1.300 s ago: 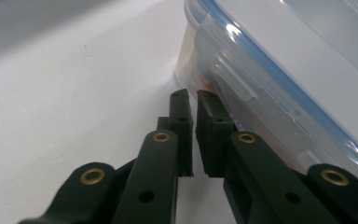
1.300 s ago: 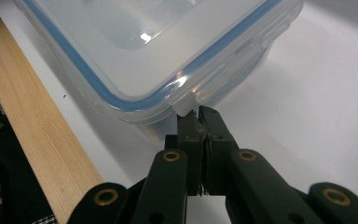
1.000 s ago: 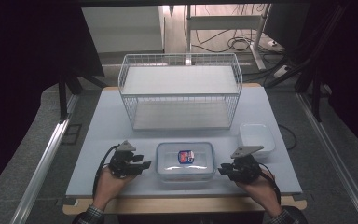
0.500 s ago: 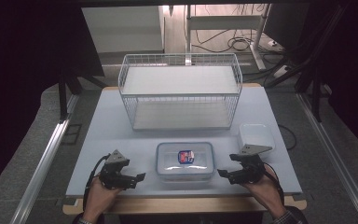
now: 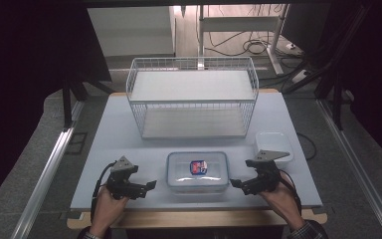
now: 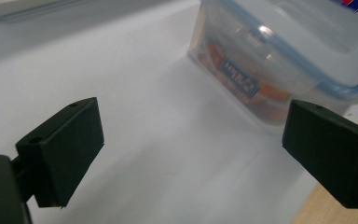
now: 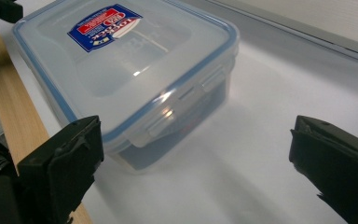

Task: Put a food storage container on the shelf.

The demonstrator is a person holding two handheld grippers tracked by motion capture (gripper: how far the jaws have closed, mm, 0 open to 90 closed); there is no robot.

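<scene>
A clear plastic box (image 5: 197, 171) with a blue-rimmed clip lid and a red and blue label sits at the table's front centre. Something orange shows through the wall of the box (image 6: 279, 51). My left gripper (image 5: 149, 185) lies just left of it, pointing at its left side, open. In its own view the left gripper (image 6: 193, 144) has only bare table between the jaws. My right gripper (image 5: 235, 183) points at the box's right side, also open and apart from it. From the right gripper (image 7: 196, 163) I see the box (image 7: 130, 60) ahead, left of centre. Both pairs of jaws have just been opening, with nothing between them.
A white wire basket (image 5: 191, 94) with a shelf stands at the back centre. At the right, behind my right hand, a small white tray (image 5: 273, 145) rests on the pale tabletop (image 5: 129, 144). The table's wooden front edge (image 5: 194, 219) runs close under both hands.
Both grippers' jaws have spread apart beside the box. The left gripper has drawn slightly back to the left, away from the box. The right hand has kept its place.
</scene>
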